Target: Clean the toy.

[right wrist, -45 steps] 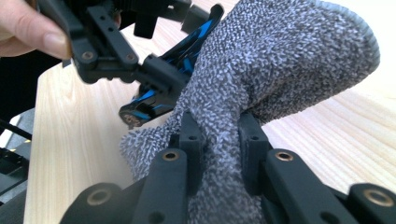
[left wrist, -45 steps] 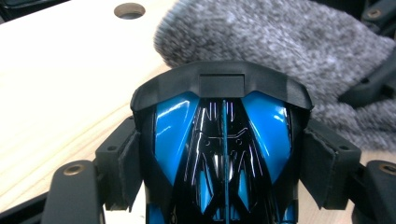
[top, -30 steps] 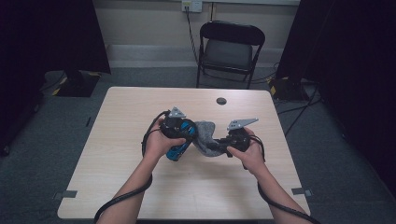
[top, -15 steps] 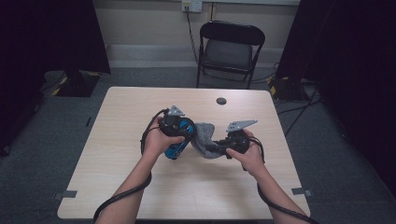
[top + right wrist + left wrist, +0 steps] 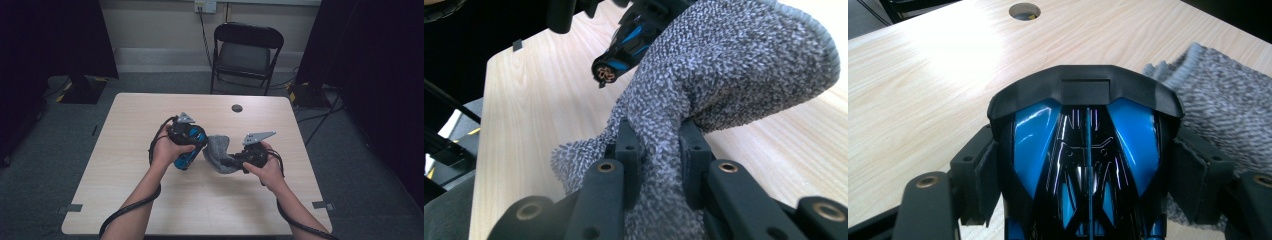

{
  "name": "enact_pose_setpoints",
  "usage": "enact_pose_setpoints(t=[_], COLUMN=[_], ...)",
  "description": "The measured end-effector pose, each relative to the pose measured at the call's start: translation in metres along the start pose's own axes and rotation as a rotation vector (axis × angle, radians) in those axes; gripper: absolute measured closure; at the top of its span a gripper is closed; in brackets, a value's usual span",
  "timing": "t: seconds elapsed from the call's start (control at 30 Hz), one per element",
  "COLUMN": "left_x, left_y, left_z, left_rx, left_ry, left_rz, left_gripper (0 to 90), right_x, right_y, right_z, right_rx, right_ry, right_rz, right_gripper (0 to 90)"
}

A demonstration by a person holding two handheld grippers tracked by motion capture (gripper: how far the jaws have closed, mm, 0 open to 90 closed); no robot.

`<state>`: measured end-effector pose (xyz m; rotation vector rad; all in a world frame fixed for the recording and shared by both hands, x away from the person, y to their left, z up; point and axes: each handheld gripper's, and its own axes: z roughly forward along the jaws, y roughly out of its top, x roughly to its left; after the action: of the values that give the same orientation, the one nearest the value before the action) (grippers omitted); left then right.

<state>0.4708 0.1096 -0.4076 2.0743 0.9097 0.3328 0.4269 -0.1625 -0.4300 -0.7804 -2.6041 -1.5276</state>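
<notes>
A glossy blue and black device [image 5: 1088, 150] sits between the pads of my left gripper [image 5: 1088, 175], which press on both its sides. In the high view the left gripper [image 5: 187, 142] holds this device [image 5: 186, 157] above the middle of the table, tilted. Beside it is a grey knitted cloth [image 5: 217, 152], bunched and lifted at one side. My right gripper [image 5: 659, 155] is shut on a fold of the cloth [image 5: 724, 75]. The device's round end [image 5: 606, 72] points at that camera from behind the cloth. In the high view the right gripper [image 5: 235, 161] lies just right of the cloth.
The light wooden table [image 5: 125, 190] has a round cable hole [image 5: 237, 108] near its far edge. A black folding chair [image 5: 247, 52] stands behind the table. A cable trails from each gripper toward the near edge. Dark curtains flank the room.
The left hand with the device has shifted only slightly. The right hand and the cloth have kept still.
</notes>
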Motion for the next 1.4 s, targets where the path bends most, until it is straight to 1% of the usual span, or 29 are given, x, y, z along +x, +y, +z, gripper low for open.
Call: enact_pose_setpoints(t=[0.03,0.23,0.27,0.33,0.4,0.43,0.47,0.5,0.53,0.6,0.63,0.67,0.7,0.73,0.77,0.8,0.83,0.87,0.9,0.93,0.97,1.0,1.07,1.13,1.2,1.33,1.4], left_x=[0.001,0.004,0.005,0.005,0.003,0.003,0.003,0.0,0.0,-0.004,-0.008,-0.008,-0.009,-0.011,-0.014,-0.014,-0.016,-0.019,-0.019,-0.021,-0.022,-0.024,-0.026,-0.026,-0.026,-0.026,-0.025], left_y=[0.0,0.001,0.001,0.001,0.002,0.002,0.002,0.003,0.003,0.005,0.007,0.007,0.008,0.008,0.009,0.009,0.009,0.009,0.009,0.008,0.008,0.008,0.008,0.009,0.009,0.009,0.01], left_z=[-0.001,-0.006,-0.009,-0.011,-0.013,-0.015,-0.015,-0.017,-0.017,-0.018,-0.018,-0.018,-0.017,-0.016,-0.013,-0.013,-0.011,-0.008,-0.008,-0.006,-0.005,-0.003,-0.002,-0.002,-0.002,-0.002,-0.003], left_rx=[-0.002,-0.012,-0.017,-0.02,-0.024,-0.029,-0.029,-0.032,-0.032,-0.039,-0.041,-0.041,-0.043,-0.045,-0.043,-0.043,-0.042,-0.037,-0.037,-0.035,-0.036,-0.034,-0.036,-0.037,-0.035,-0.026,-0.024], left_ry=[0.005,0.012,0.012,0.012,0.007,0.005,0.005,-0.003,-0.003,-0.011,-0.02,-0.02,-0.023,-0.027,-0.035,-0.035,-0.038,-0.049,-0.049,-0.053,-0.057,-0.064,-0.07,-0.07,-0.069,-0.066,-0.065], left_rz=[-0.007,-0.006,-0.01,-0.009,-0.006,0.001,0.001,0.006,0.006,0.015,0.024,0.024,0.028,0.032,0.036,0.036,0.04,0.04,0.04,0.046,0.042,0.046,0.043,0.044,0.045,0.053,0.055], left_gripper=[25.4,25.4,25.4,25.4,25.4,25.4,25.4,25.4,25.4,25.4,25.4,25.4,25.4,25.4,25.5,25.4,25.4,25.4,25.4,25.4,25.4,25.4,25.4,25.4,25.4,25.4,25.4], right_x=[0.001,0.003,0.002,0.001,-0.002,-0.005,-0.005,-0.013,-0.013,-0.02,-0.024,-0.026,-0.026,-0.028,-0.028,-0.028,-0.028,-0.026,-0.026,-0.025,-0.025,-0.023,-0.022,-0.021,-0.019,-0.019,-0.019], right_y=[-0.002,-0.007,-0.009,-0.01,-0.01,-0.009,-0.009,-0.008,-0.008,-0.005,-0.001,0.002,0.002,0.009,0.012,0.012,0.016,0.023,0.023,0.029,0.029,0.032,0.034,0.034,0.032,0.029,0.028], right_z=[0.0,-0.001,-0.002,-0.004,-0.008,-0.01,-0.01,-0.016,-0.016,-0.021,-0.024,-0.025,-0.025,-0.026,-0.026,-0.026,-0.025,-0.024,-0.024,-0.022,-0.022,-0.02,-0.017,-0.015,-0.009,-0.006,-0.004], right_rx=[0.004,0.009,0.018,0.02,0.008,0.002,0.002,-0.01,-0.01,-0.019,-0.042,-0.056,-0.056,-0.085,-0.087,-0.087,-0.085,-0.097,-0.097,-0.105,-0.105,-0.105,-0.1,-0.096,-0.084,-0.081,-0.07], right_ry=[0.004,0.012,0.012,0.001,-0.011,-0.026,-0.026,-0.058,-0.058,-0.082,-0.103,-0.111,-0.111,-0.115,-0.118,-0.118,-0.12,-0.124,-0.124,-0.119,-0.119,-0.109,-0.1,-0.097,-0.082,-0.077,-0.073], right_rz=[-0.003,-0.003,-0.001,0.001,0.012,0.023,0.023,0.048,0.048,0.062,0.082,0.09,0.09,0.106,0.104,0.104,0.098,0.093,0.093,0.091,0.091,0.084,0.078,0.076,0.073,0.077,0.078], right_gripper=[75.9,75.9,75.9,75.9,75.9,75.9,75.9,75.9,75.9,75.9,75.8,75.8,75.8,75.8,75.8,75.8,75.8,75.8,75.8,75.8,75.8,75.8,75.8,75.8,75.8,75.8,75.8])
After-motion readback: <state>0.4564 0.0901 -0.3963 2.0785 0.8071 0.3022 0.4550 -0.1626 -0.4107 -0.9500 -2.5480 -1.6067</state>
